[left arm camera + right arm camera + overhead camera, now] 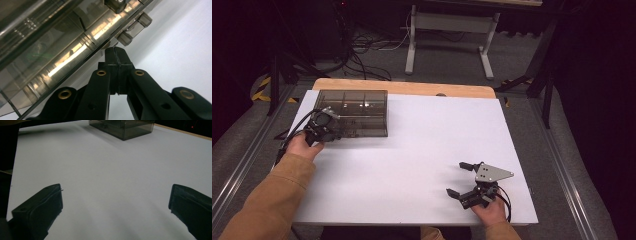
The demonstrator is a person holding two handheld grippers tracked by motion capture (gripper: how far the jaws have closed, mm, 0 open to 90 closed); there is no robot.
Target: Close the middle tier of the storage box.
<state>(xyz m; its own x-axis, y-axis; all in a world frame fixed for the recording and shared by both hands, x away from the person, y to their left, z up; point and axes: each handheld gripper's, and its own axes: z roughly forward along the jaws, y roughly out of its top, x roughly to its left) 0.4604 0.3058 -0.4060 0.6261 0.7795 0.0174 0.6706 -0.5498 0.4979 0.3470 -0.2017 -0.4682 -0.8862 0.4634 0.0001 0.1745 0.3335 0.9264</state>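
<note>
- At the far left of the white table top (412,150) sits the smoky clear plastic box (352,112); flat on its base, long axis running left-right across the table, parallel to the far wooden edge (412,88); inner dividers visible through the lid, contents too dim to make out
- left gripper (323,125) is at the box's near left corner, pointing away from the person toward the box; the hand (304,145) and tan sleeve (272,195) come in from the lower left
- left gripper view: jaws pressed together, pads meeting tip to tip, nothing seen between them; tips sit right at the box's lower front edge (82,50), just below a small clear latch tab (133,28); whether the tips touch the plastic is hard to tell; box cut off by the frame at top and left
- right gripper (467,180) rests near the table's near right edge, well apart from the box, pointing left; jaws spread wide, holding nothing; grey three-cornered plate (492,172) on top
- right gripper view: two black fingertips (40,207) far apart at the bottom corners, bare white surface between; box far off at the top (122,128), upper part cropped
- floor beyond the table is dark; cables (362,55) and a white frame leg (412,45) only partly legible
</note>
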